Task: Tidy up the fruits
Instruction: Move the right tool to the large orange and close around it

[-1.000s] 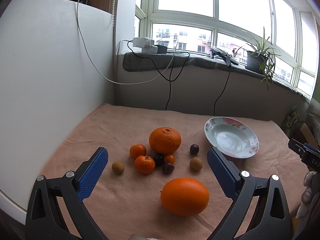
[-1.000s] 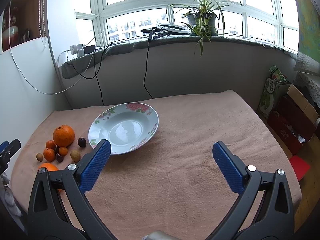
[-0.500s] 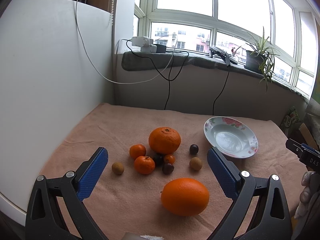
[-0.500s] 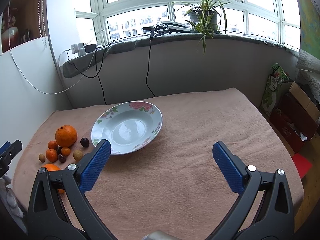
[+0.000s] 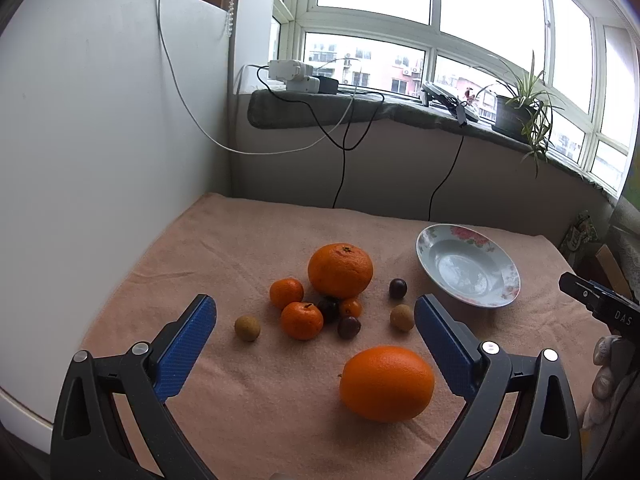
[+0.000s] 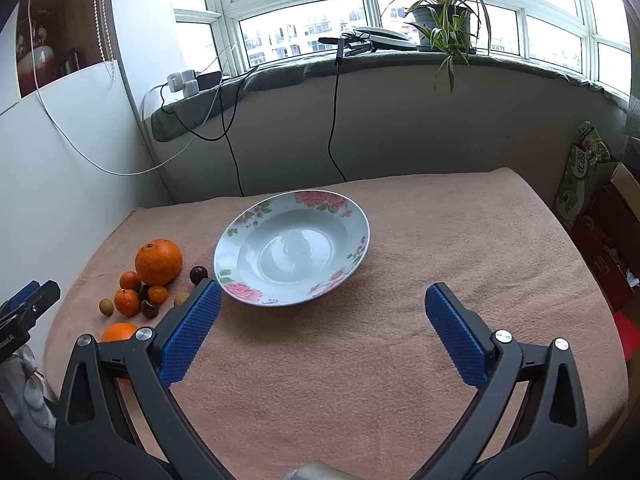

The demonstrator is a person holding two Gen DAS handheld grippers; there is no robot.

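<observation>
**Both grippers empty, fruit not yet touched**

The left gripper (image 5: 315, 314) hangs over the table with its blue pads spread wide and nothing between them. Nearest to it lies the big smooth orange (image 5: 386, 382), just inside the right-hand pad. Beyond that sits the cluster: two mandarins (image 5: 301, 320), a tiny orange fruit, three dark plums (image 5: 398, 288), two tan longans (image 5: 247, 328), and the large rough-skinned orange (image 5: 340, 270) at the back. All lie on the pink cloth (image 5: 240, 248). The right gripper (image 6: 323, 309) is likewise spread and empty, aimed at the flowered plate (image 6: 240, 276), which holds no fruit.

Likely trouble: the round fruit could roll. If the pads close off-centre on the big orange, it may squirt out and knock the small fruit apart or run toward the table edge. The plums and the tiny orange fruit touch or nearly touch their neighbours, so a wide pad coming down on one may shove the others. The plate's near rim looks raised above the cloth, so it may be tilted; if so, fruit dropped on a rim could tip it or roll out.

Against a second ago, the left view has barely changed. In the right view the plate has come closer and nearer the centre, so that gripper has drifted toward it; both grippers are as wide as before
</observation>
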